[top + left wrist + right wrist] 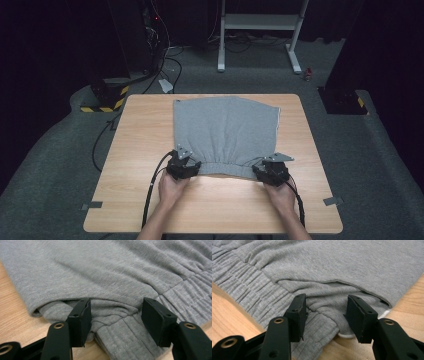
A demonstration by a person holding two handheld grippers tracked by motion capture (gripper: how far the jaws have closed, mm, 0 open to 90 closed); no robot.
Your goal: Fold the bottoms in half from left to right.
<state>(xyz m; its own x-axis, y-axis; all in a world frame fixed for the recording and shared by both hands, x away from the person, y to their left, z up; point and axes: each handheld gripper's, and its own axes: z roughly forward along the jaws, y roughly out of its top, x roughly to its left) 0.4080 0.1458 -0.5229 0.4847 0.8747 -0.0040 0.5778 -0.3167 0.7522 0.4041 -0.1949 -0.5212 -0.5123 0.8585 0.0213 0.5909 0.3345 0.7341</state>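
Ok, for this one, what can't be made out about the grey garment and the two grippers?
- Grey jersey garment with a ribbed waistband: high view, its underside lies against the light wooden table, so any pockets or print there are hidden.
- Left gripper: left gripper view, the waistband corner sits between open jaws; whether a pad touches cloth cannot be told.
- Right gripper: right gripper view, a white edge peeks under the fabric; what it is stays unclear.
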